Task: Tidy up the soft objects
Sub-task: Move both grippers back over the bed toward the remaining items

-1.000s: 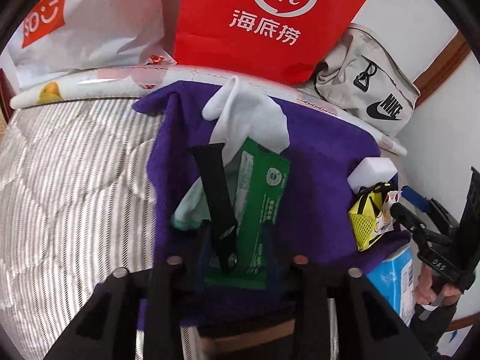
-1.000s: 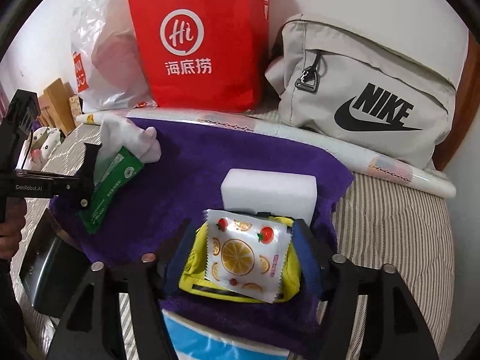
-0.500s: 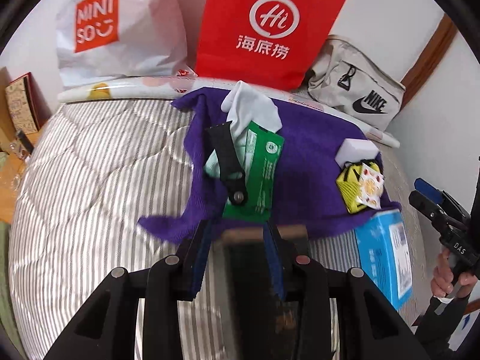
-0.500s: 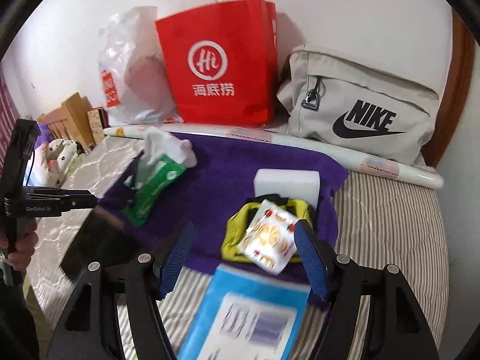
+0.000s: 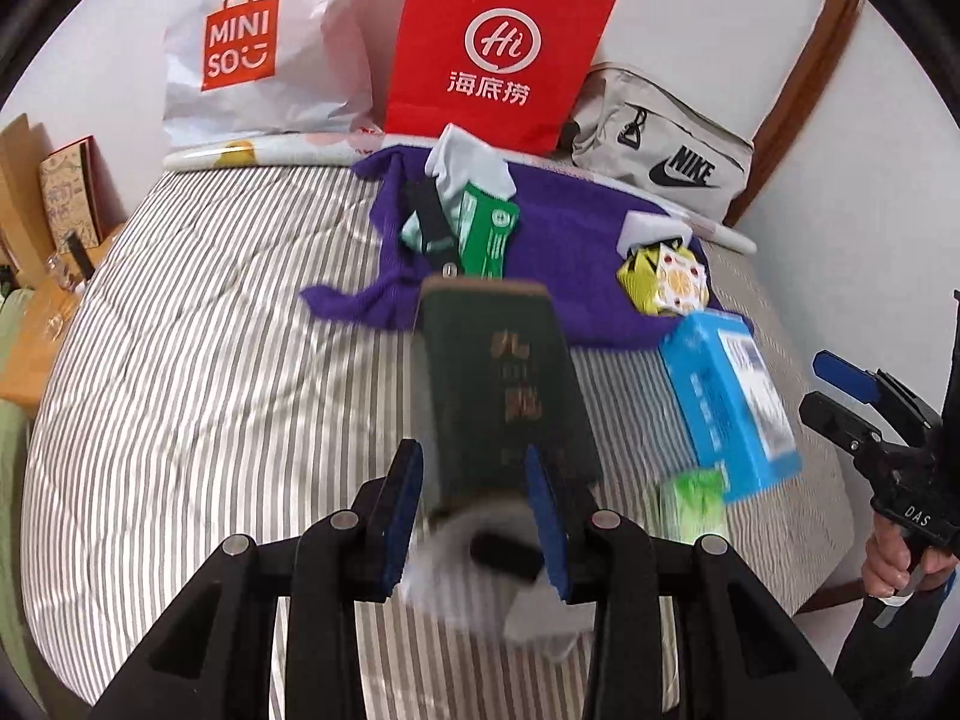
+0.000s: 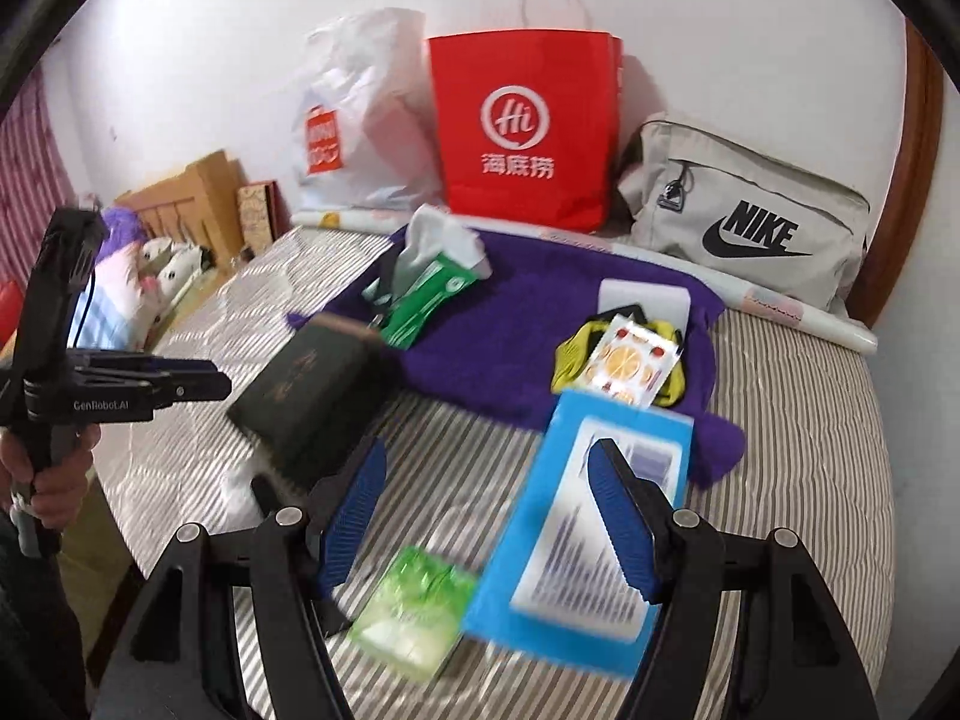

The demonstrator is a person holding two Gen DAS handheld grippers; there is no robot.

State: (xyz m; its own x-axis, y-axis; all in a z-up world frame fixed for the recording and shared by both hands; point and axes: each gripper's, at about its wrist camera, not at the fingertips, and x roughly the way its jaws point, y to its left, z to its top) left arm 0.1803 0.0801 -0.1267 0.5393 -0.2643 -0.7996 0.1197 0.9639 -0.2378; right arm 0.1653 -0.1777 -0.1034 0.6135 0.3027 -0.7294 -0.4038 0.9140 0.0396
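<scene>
On the striped grey-and-white bed (image 5: 180,396), the scene runs from bare quilt at the left to a crowded right half. Far left against the wall leans a white plastic shopping bag with an orange logo (image 5: 264,54), then a red paper carrier bag with white lettering (image 5: 498,48), then a beige fabric pouch with a black swoosh logo (image 6: 744,222) at the far right. In front of them a purple towel (image 6: 540,324) is spread over the bed.

On the towel's left part lie a white sock (image 5: 465,165), a black strap (image 5: 429,222) and a green flat packet (image 5: 489,228), heaped together. Near of them a dark green book with gold characters (image 5: 504,396) lies on the bed, its far edge at the towel's hem. The left gripper (image 5: 474,516) hangs over the book's near end, its blue-padded jaws spread apart on either side of the cover; whether they touch it cannot be told. Below the jaws sits a blurred white and black item.

On the towel's right part rest a white foam block (image 6: 645,300), and touching it a yellow mesh pouch (image 6: 576,354) with a fruit-printed sachet (image 6: 633,363) on top. Near of these a blue flat box (image 6: 576,516) lies on the bed, with a bright green crinkled packet (image 6: 414,606) just beside its left near corner. The right gripper (image 6: 486,516) hovers above them, jaws wide apart and holding nothing.
</scene>
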